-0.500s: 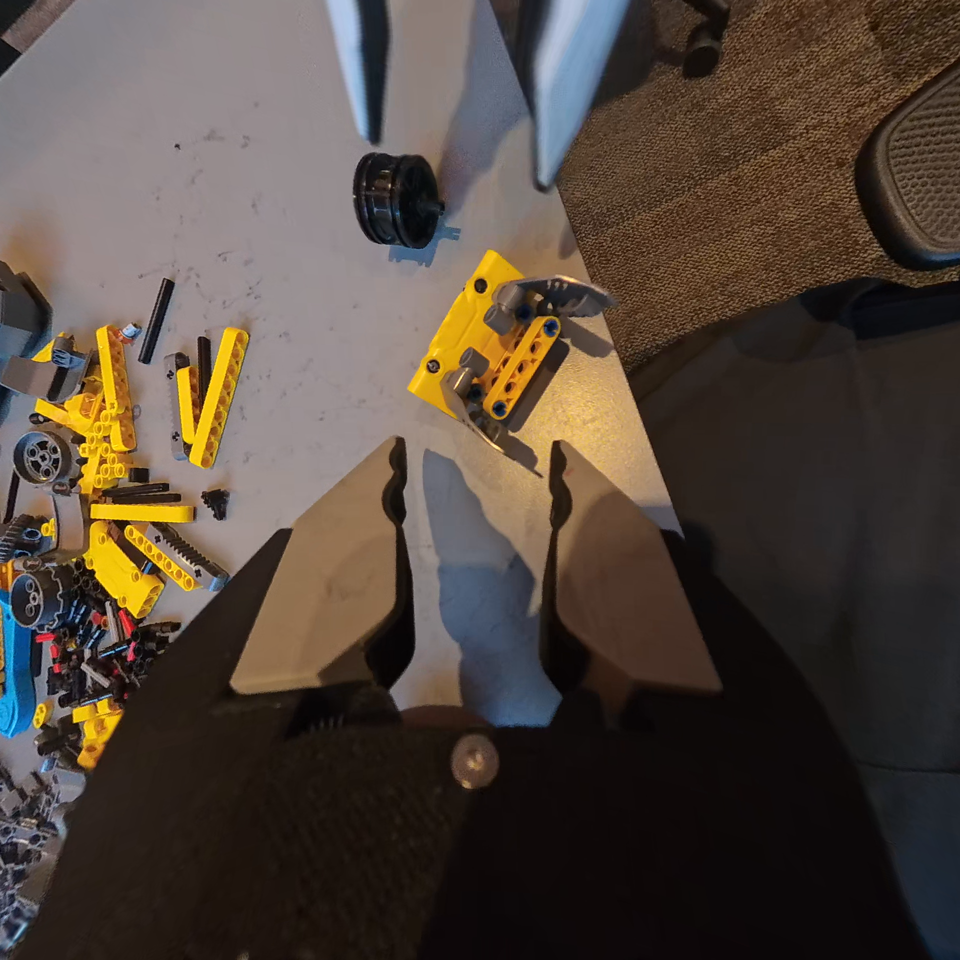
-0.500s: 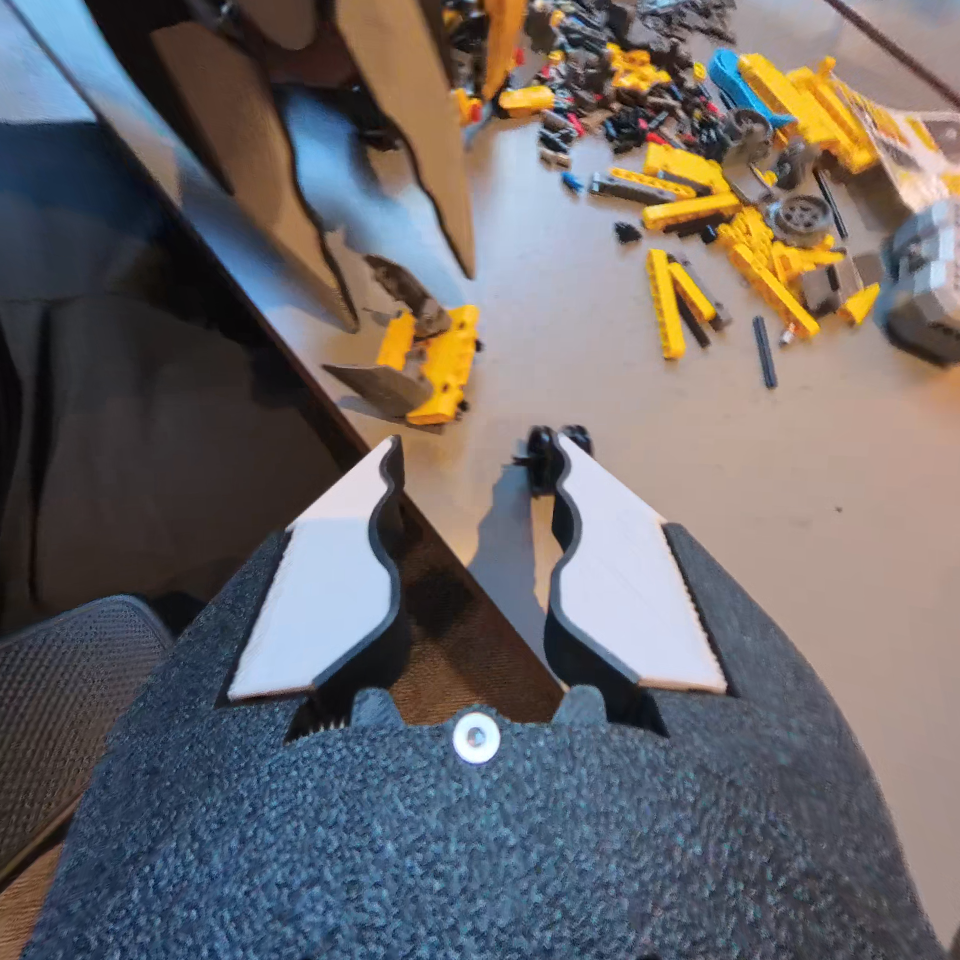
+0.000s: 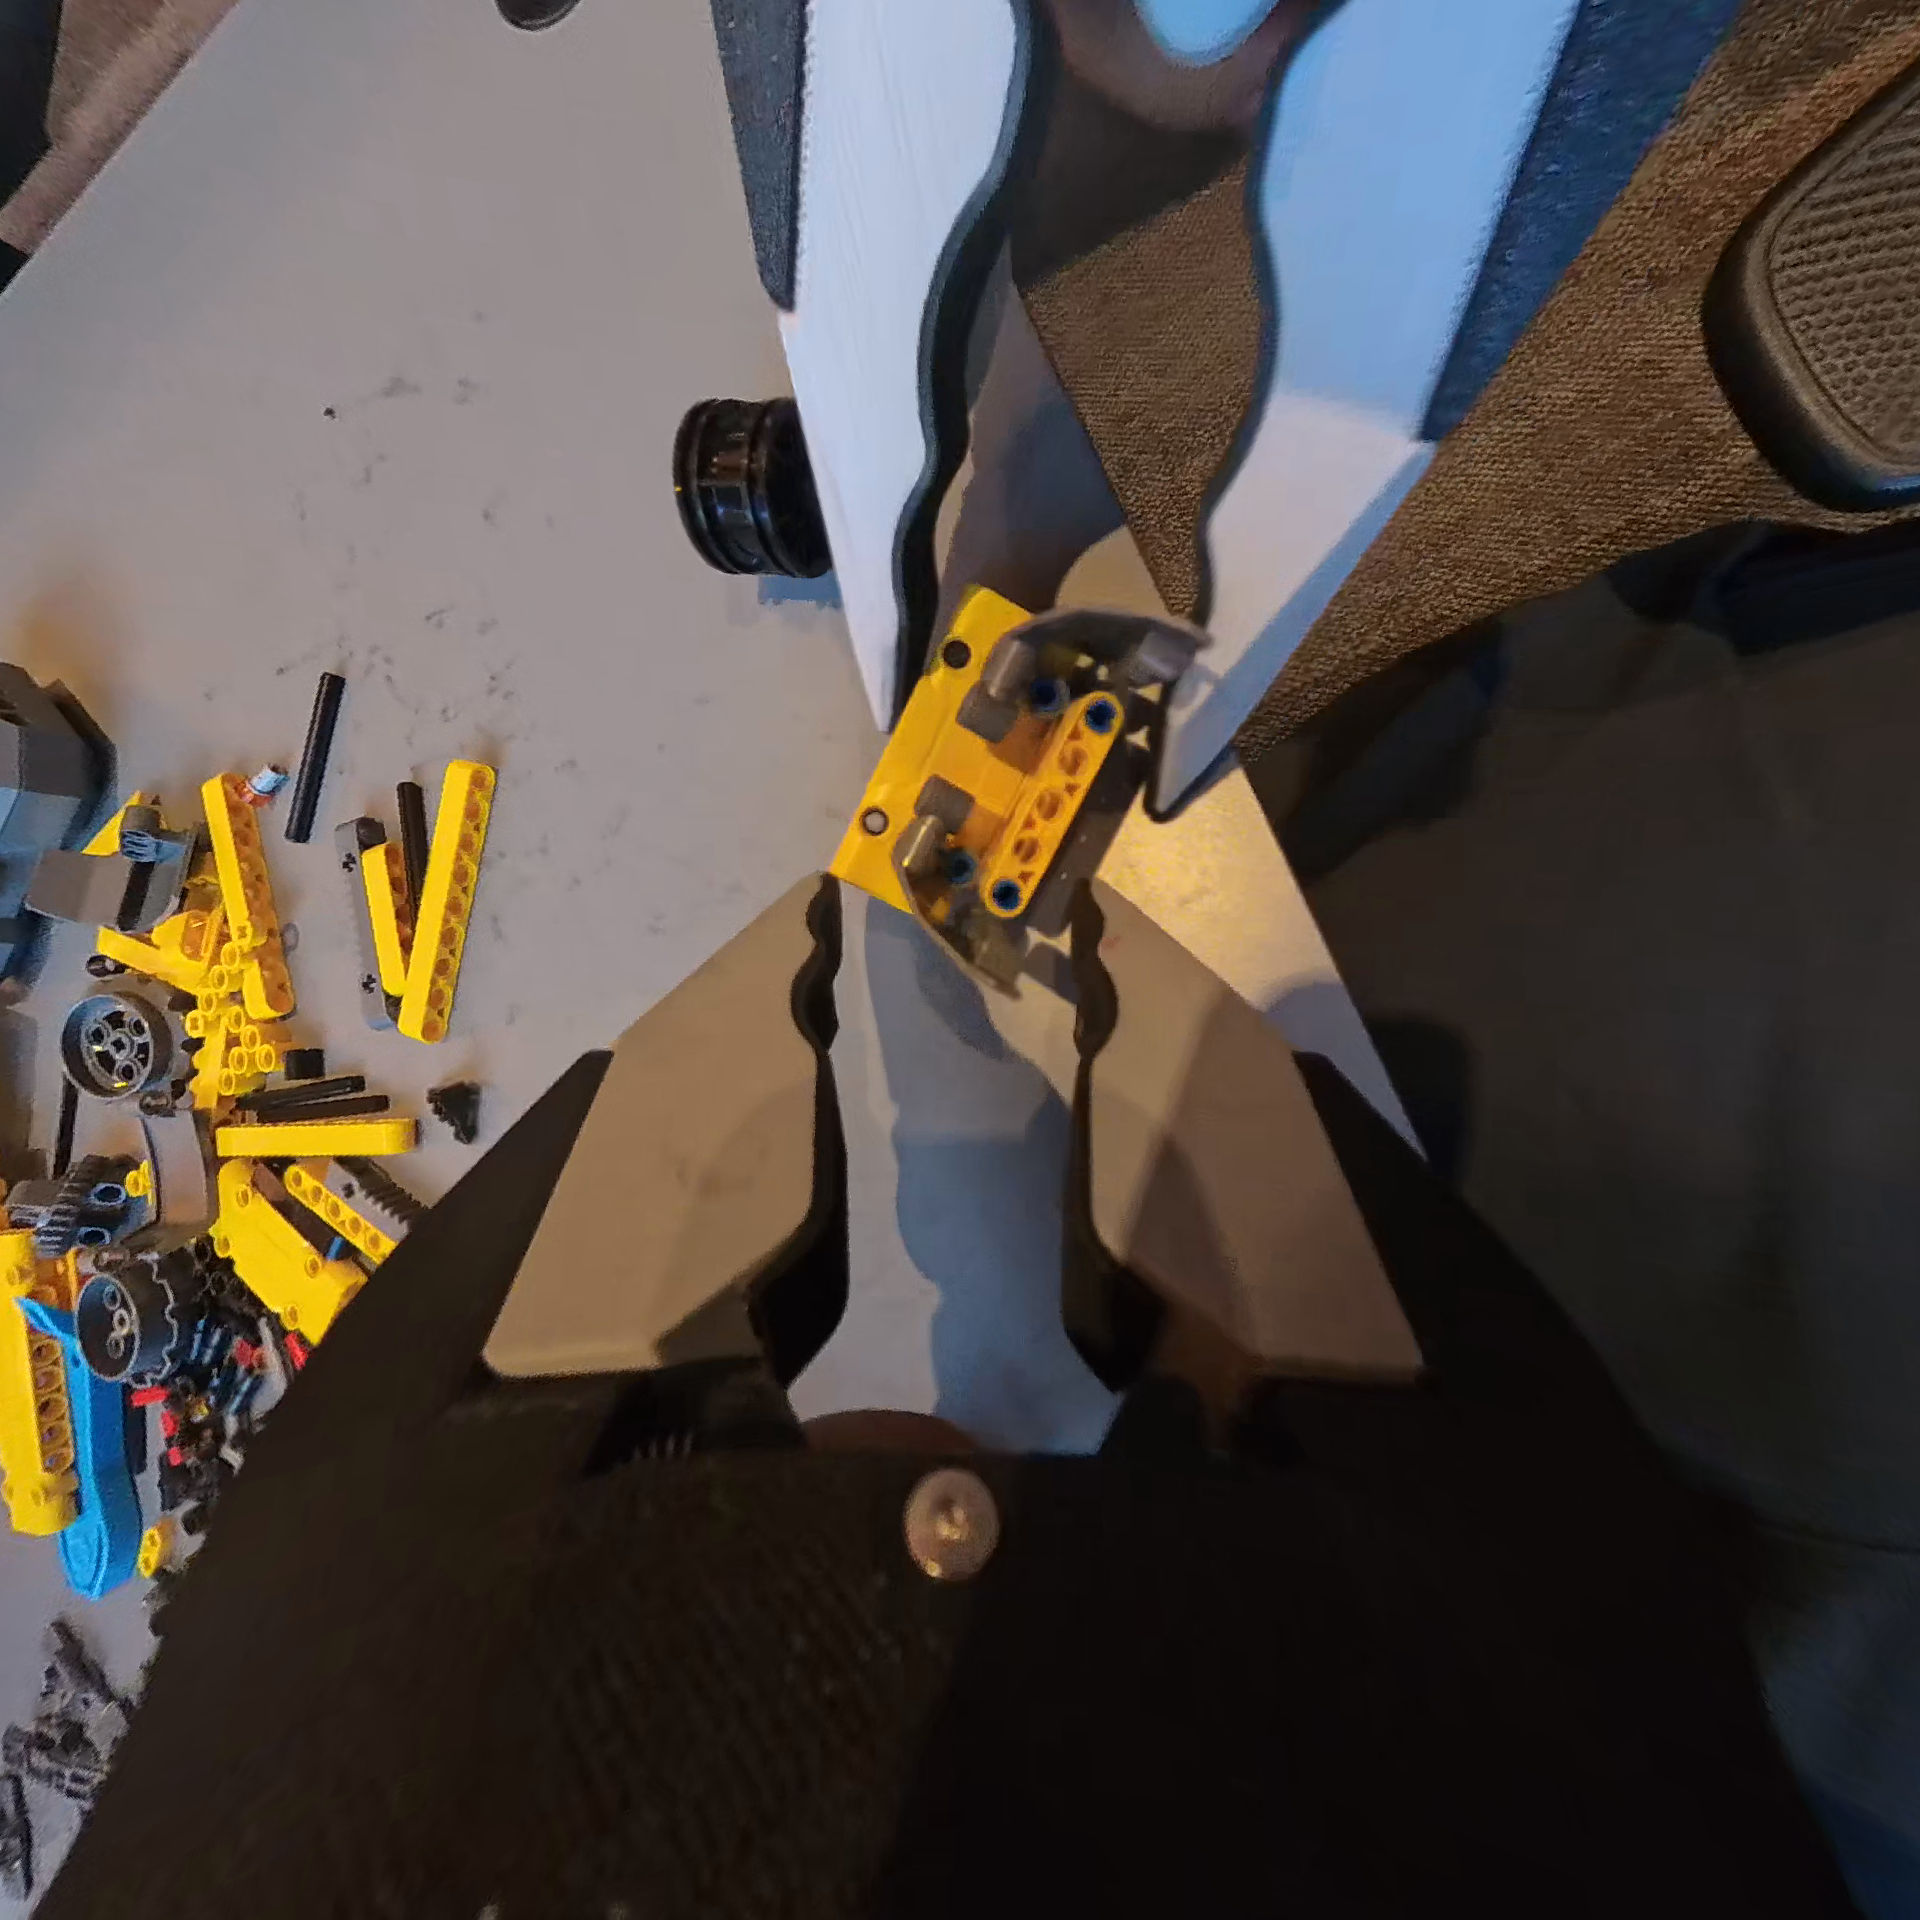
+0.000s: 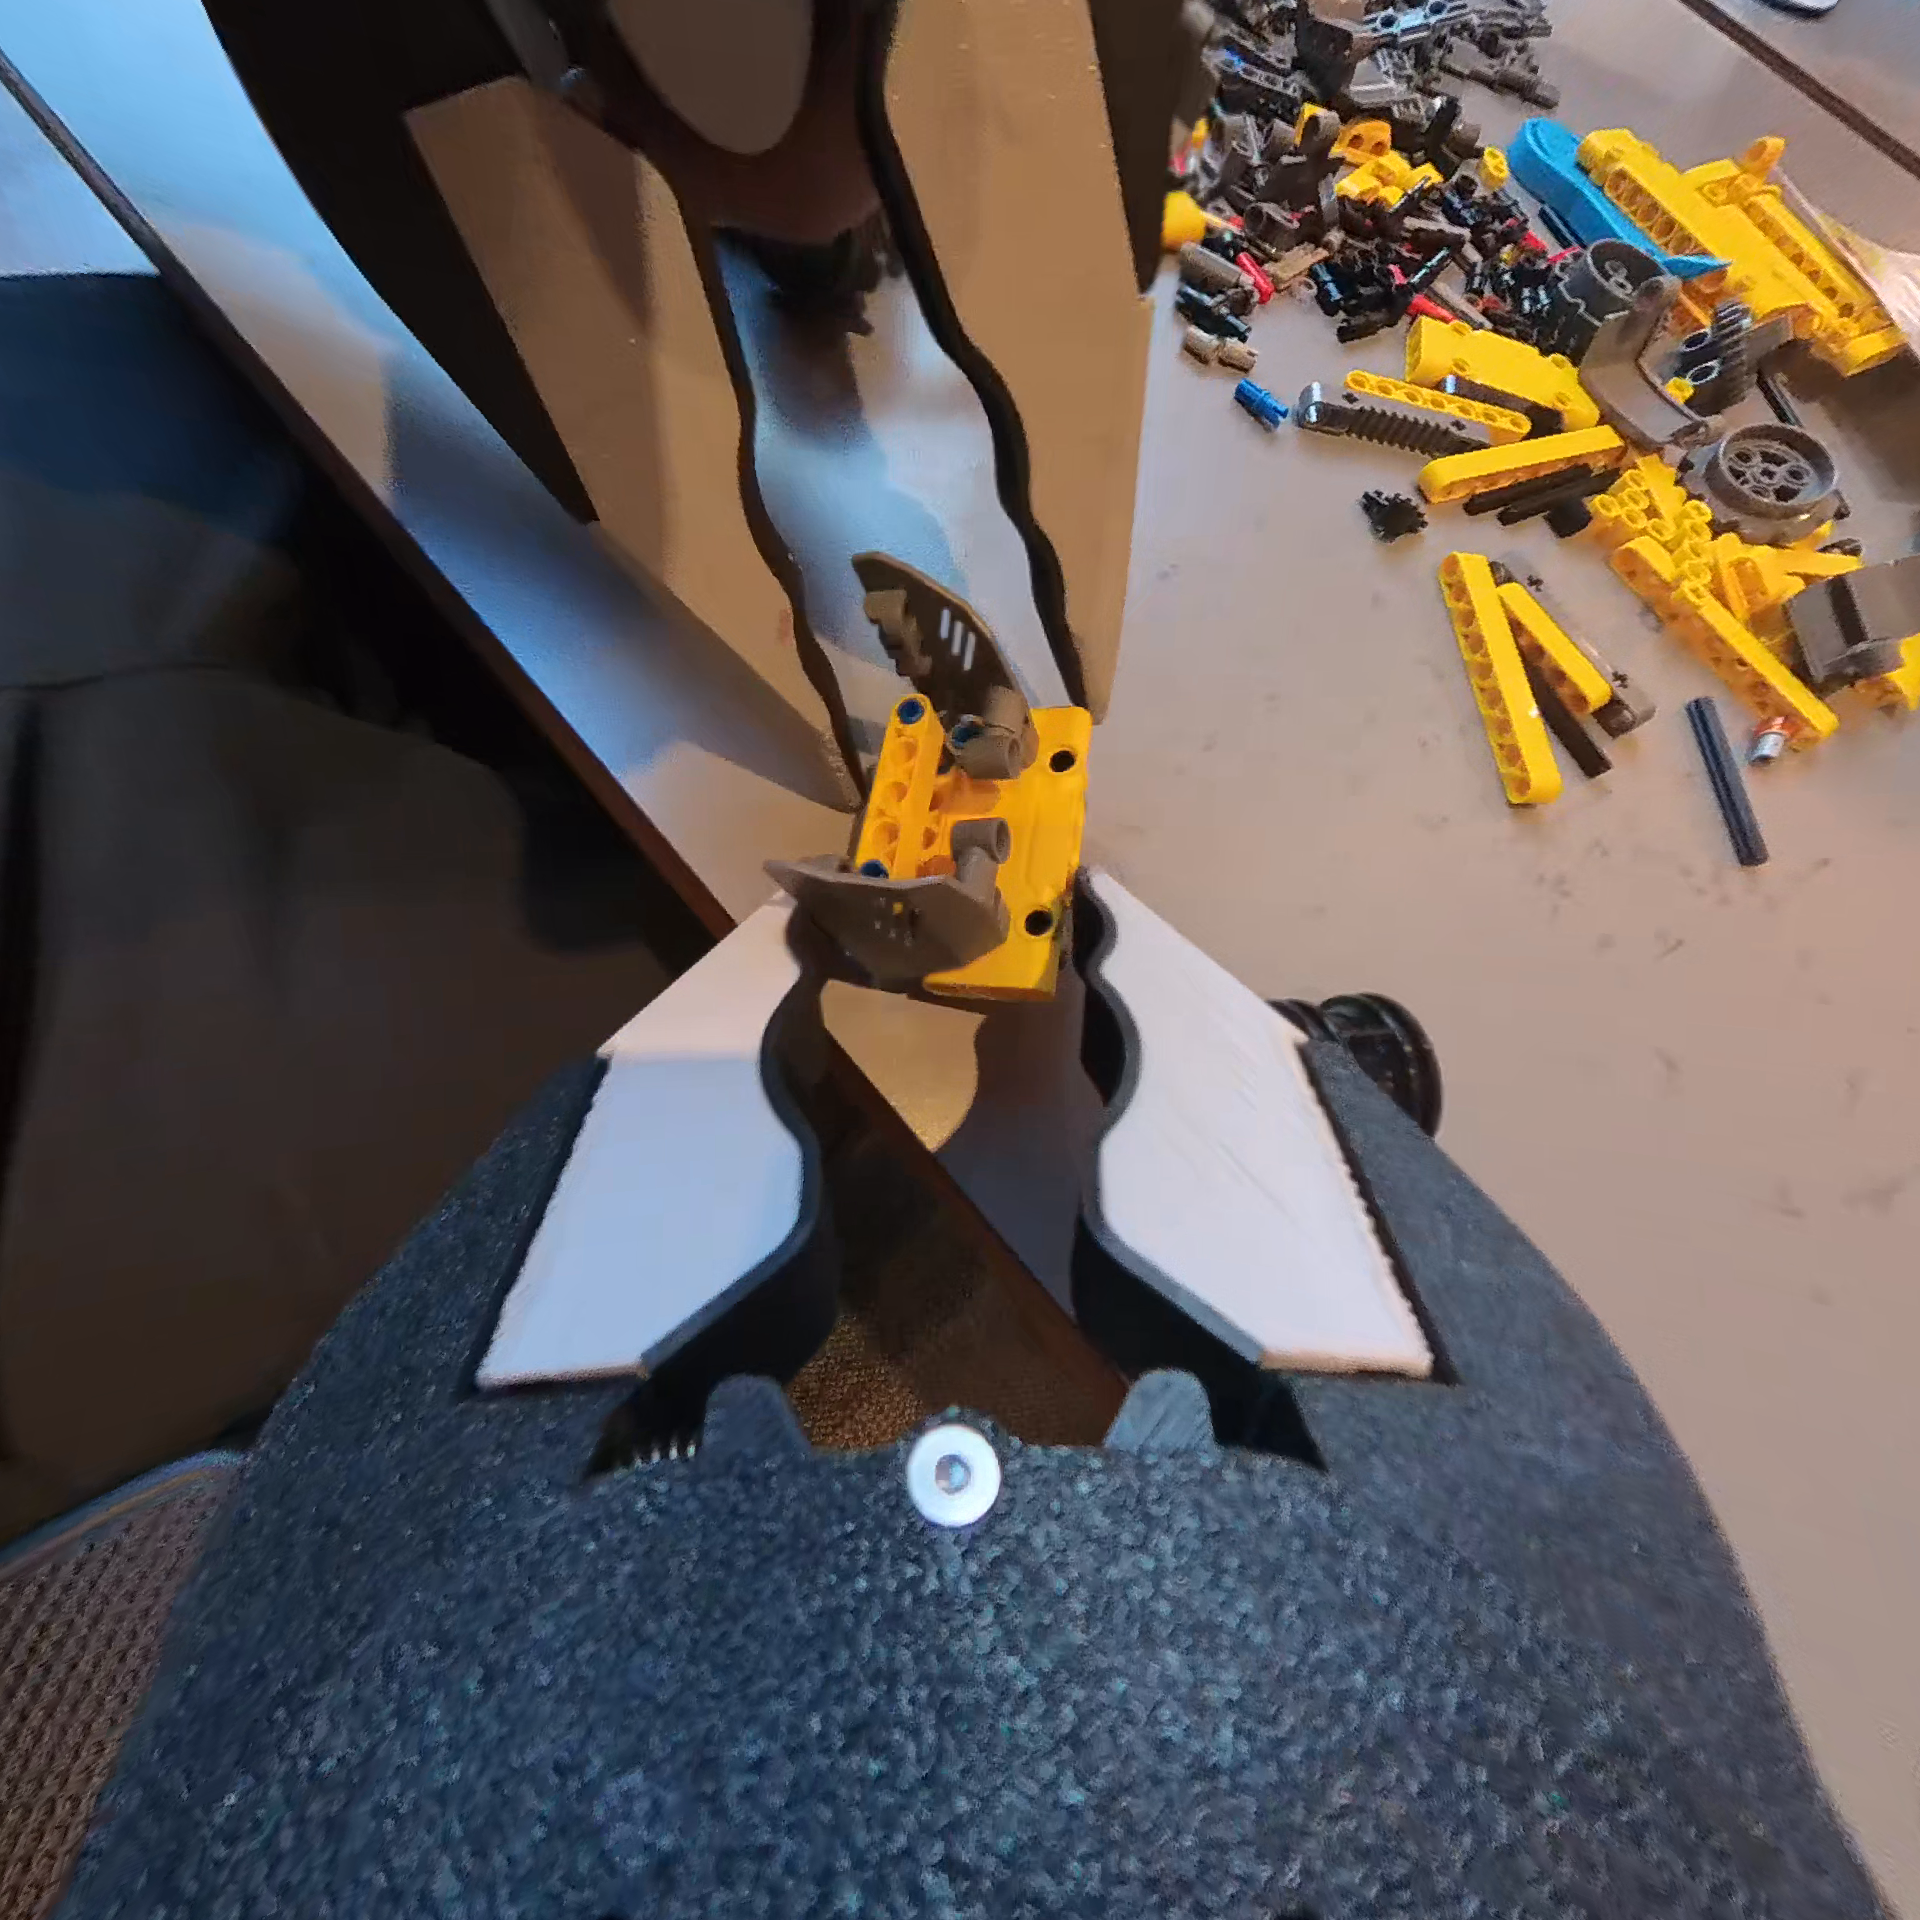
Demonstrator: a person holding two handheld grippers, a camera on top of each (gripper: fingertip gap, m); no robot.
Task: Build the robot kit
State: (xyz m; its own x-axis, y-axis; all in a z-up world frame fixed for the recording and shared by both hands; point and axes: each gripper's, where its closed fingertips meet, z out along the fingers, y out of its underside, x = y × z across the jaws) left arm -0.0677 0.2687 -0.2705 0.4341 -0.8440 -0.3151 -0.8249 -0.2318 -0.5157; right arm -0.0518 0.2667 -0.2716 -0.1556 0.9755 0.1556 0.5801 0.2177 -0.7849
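In the left wrist view, the left tongs (image 3: 951,914) stood open just above the tabletop (image 3: 436,343), their tips at the near end of a yellow and grey brick assembly (image 3: 992,774) lying close to the tabletop's corner edge. The right tongs (image 3: 1039,707) reached in from the far side, also open, with one finger beside the assembly's yellow plate and the other by its grey curved piece; whether either finger touched it was hard to tell. A black wheel (image 3: 743,488) lay on its side just beyond, partly behind the right tongs' finger. A heap of loose bricks (image 3: 239,997), yellow, black, grey and blue, spread along the left edge, well apart. A chair (image 3: 1829,270) stood on carpet off the tabletop.

In the right wrist view, the right tongs (image 4: 940,909) were open with the assembly (image 4: 966,831) at their tips, gripping nothing. The left tongs (image 4: 961,727) faced them from the other end, open too. The wheel (image 4: 1382,1049) sat just beside the right finger, and the heap (image 4: 1621,416) filled the upper right of the tabletop (image 4: 1507,1143).
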